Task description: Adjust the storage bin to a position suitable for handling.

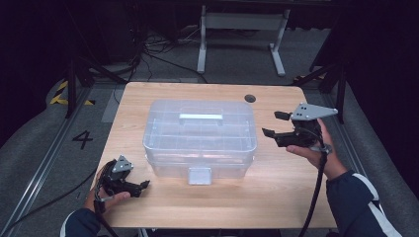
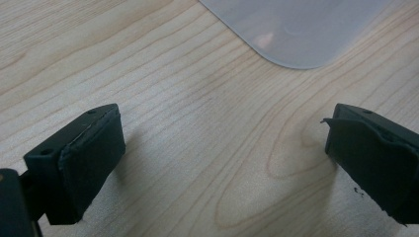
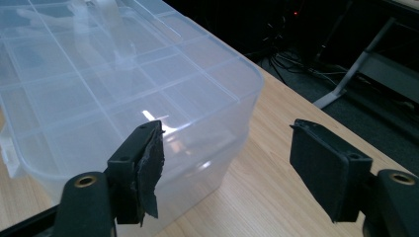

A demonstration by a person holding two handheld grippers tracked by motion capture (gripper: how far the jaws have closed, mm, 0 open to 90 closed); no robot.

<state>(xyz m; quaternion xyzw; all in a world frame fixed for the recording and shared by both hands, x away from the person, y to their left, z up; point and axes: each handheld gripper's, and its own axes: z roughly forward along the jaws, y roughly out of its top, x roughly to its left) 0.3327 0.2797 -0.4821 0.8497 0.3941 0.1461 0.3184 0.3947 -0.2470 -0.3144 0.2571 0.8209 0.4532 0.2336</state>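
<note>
clear lidded box (image 1: 199,136) sits mid-bench (image 1: 276,197), latch (image 1: 199,175) facing the near edge, lid closed. left gripper (image 1: 141,186) low by the near-left corner, fingers wide, holding nothing. right gripper (image 1: 275,124) raised beside the box's right end, fingers wide, empty. likely approach stage; next move probably the latch. box contents hard to make out through the plastic.

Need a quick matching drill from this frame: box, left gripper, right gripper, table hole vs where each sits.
Things:
1. box
2. left gripper
3. right gripper
4. hole

Places:
A. far side of the table, beyond the box's right corner
B. low at the table's near left, jaws open
C. middle of the table, lid shut
D. raised beside the box's right end, jaws open

Pairs: 1-C, 2-B, 3-D, 4-A
</note>
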